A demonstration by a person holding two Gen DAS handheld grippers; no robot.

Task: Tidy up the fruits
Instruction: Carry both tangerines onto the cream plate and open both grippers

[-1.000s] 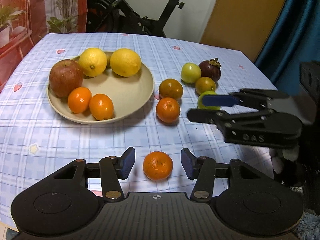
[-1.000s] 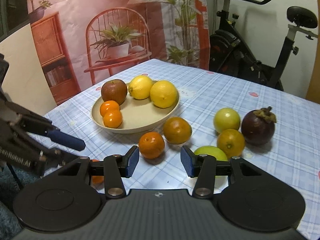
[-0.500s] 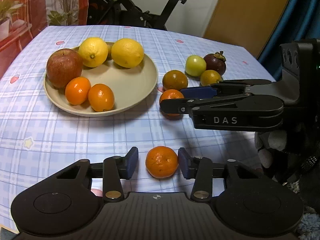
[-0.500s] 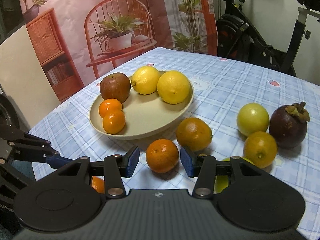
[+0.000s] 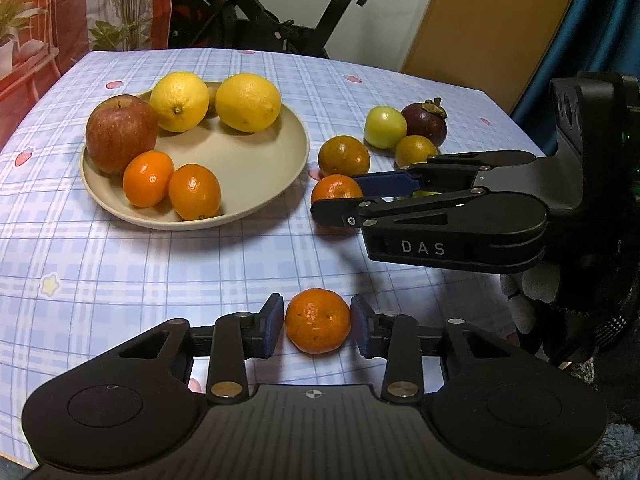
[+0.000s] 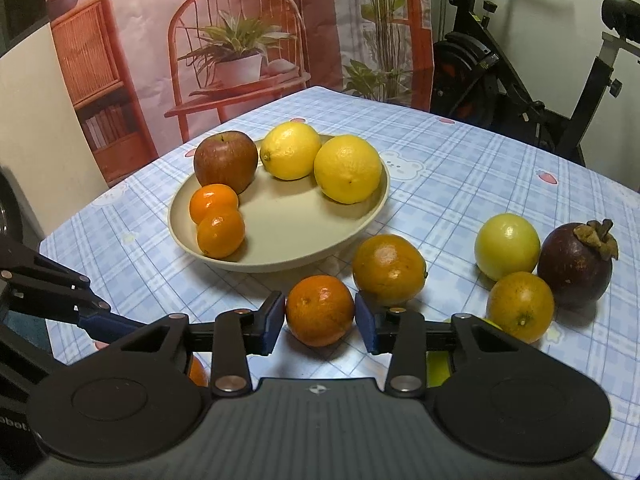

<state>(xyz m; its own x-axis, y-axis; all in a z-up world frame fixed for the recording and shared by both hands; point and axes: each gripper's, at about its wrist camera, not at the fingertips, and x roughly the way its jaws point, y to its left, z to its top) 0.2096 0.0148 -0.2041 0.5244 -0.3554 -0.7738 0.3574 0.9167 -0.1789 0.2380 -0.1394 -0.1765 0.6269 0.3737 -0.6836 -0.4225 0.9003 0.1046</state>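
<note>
Nearest the left camera, the left gripper [image 5: 318, 330] has its blue pads against both sides of a small orange tangerine [image 5: 318, 320] that sits on the blue plaid tablecloth [image 5: 120, 264] at the table's near edge. Its jaws have just been closing, and the grip looks made for a lift toward the plate.

Farther in, the right gripper [image 6: 320, 318] does the same with a second round orange tangerine [image 6: 319, 310], lying just short of the plate's rim. These jaws have also just been closing; the pads sit at the fruit's sides and appear to touch it. Working both hands at once probably lets two fruits travel together.

Beyond them the beige shallow plate [image 5: 276, 168] already holds a red apple [image 5: 121, 133], two yellow lemons and two small oranges, so like fruits are evidently being gathered there. To its right, loose on the cloth, lie a dull green-orange citrus [image 6: 389, 269], a pale green round fruit [image 6: 507, 244], a smaller orange-yellow fruit [image 6: 520, 306] and a dark purple mangosteen [image 6: 574, 266].

A yellow-green fruit is mostly hidden beneath the right gripper's body. Something brownish shows between the lemons, too covered to name.
</note>
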